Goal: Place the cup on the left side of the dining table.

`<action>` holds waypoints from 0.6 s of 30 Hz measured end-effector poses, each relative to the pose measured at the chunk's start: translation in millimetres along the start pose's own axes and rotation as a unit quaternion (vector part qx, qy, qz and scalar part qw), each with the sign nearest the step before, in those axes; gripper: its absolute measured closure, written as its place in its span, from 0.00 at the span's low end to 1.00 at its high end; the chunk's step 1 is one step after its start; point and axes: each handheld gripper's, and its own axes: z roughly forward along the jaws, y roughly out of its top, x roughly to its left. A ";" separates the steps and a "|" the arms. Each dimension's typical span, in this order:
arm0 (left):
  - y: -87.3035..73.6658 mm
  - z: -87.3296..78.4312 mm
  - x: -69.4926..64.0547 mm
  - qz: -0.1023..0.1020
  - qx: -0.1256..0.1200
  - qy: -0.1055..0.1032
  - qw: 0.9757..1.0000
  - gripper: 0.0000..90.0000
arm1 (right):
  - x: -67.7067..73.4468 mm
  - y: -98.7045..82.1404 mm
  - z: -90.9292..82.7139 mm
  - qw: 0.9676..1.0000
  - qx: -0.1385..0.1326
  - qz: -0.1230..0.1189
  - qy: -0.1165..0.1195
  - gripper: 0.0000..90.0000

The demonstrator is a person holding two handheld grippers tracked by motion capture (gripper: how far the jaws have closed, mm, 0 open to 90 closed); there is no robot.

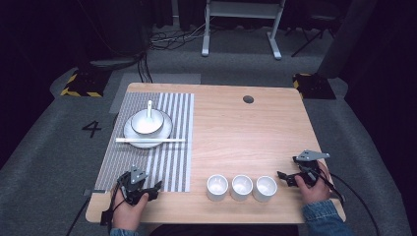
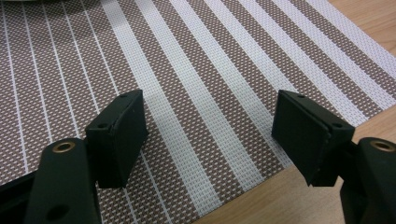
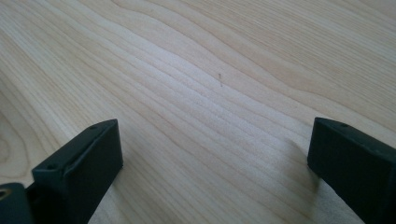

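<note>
The left claw [image 2: 210, 135] hangs low over a woven placemat [image 2: 196, 70] striped in brown and white, its two black jaws spread wide with nothing between them. The stripes run diagonally away from the claw, narrow white lines on the mat's left part giving way to broad white bands toward its right. Beyond the mat's near and right edges, pale wooden tabletop [image 2: 373, 18] shows.

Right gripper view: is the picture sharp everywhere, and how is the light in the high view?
Right gripper view: wood grain of the table is sharp mid-frame and the near jaws are soft. High view: the table is evenly lit, the room around is dark.
</note>
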 end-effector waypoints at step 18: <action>0.4 0.3 -0.9 0.006 0.005 -0.003 1.000 0.25 | 0.0 0.0 0.0 1.000 0.000 0.000 0.000 0.04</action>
